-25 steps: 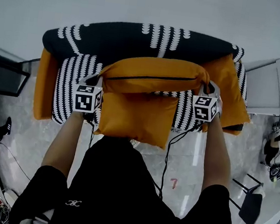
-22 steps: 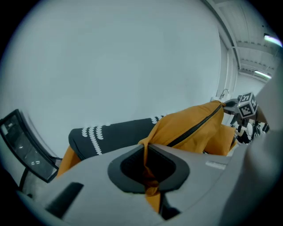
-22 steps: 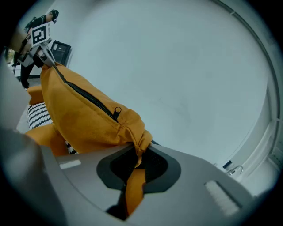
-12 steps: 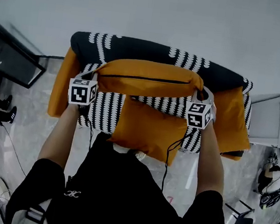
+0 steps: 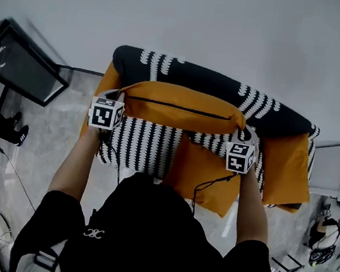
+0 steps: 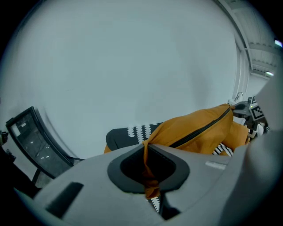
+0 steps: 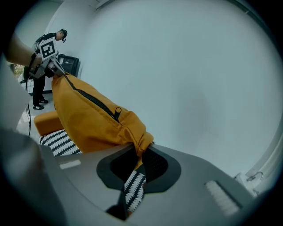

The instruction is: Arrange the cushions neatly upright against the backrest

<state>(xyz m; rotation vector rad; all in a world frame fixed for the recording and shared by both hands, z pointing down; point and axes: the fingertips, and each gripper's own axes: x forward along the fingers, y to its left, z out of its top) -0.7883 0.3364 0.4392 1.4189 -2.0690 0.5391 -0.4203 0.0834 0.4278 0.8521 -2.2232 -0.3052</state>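
— While you look down from above, what's biggest?
— Striped sofa [image 5: 183, 78] at twelve o'clock. A long orange cushion [image 5: 182, 108] is held level over its seat; a second cushion [image 5: 205, 173] lies at five o'clock of it, a third cushion [image 5: 286, 168] at three.
— Fingers?
— Left gripper [image 5: 121, 95] and right gripper [image 5: 243, 130] each have theirs clamped on an end of the long cushion.

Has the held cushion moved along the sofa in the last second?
Yes. The cushion has shifted left along the sofa: it hung over the middle, and now its left end reaches the sofa's left end.
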